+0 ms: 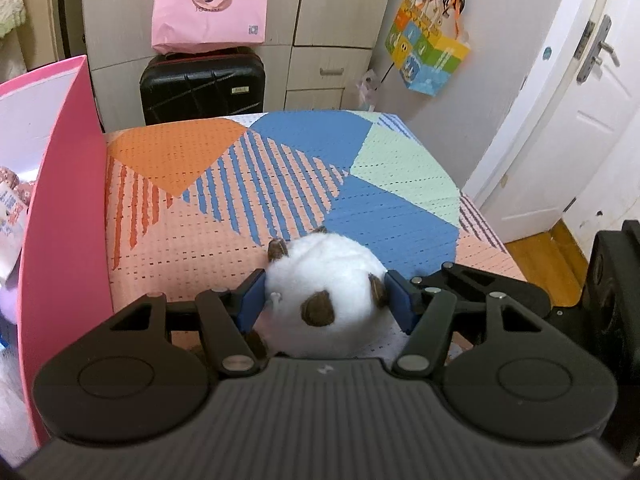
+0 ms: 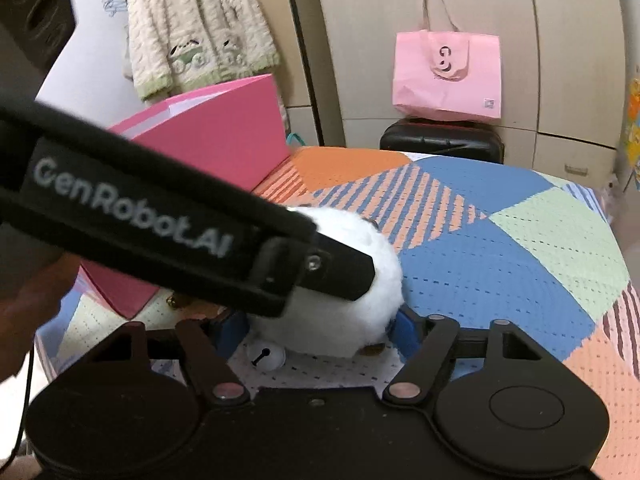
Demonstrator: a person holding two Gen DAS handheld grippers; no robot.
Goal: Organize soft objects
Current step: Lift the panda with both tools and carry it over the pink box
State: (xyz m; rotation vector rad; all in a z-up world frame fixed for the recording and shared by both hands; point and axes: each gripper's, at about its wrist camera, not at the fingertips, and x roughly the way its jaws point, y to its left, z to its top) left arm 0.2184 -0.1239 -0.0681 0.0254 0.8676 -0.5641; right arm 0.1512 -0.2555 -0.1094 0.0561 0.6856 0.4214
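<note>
Both grippers, left (image 1: 325, 298) and right (image 2: 320, 330), have jaws clamped on the plush (image 1: 320, 280). Probably best lifting together, gently, toward the bin (image 1: 64, 200) at 9 o'clock.

Both the left gripper (image 1: 325, 300) and right gripper (image 2: 320, 326) have jaws pressed inward.

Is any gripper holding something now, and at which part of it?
Both blue-padded grippers, left and right, close on the round white plush toy with brown patches, each pressing its two opposite sides. It rests on the patterned mat.
</note>
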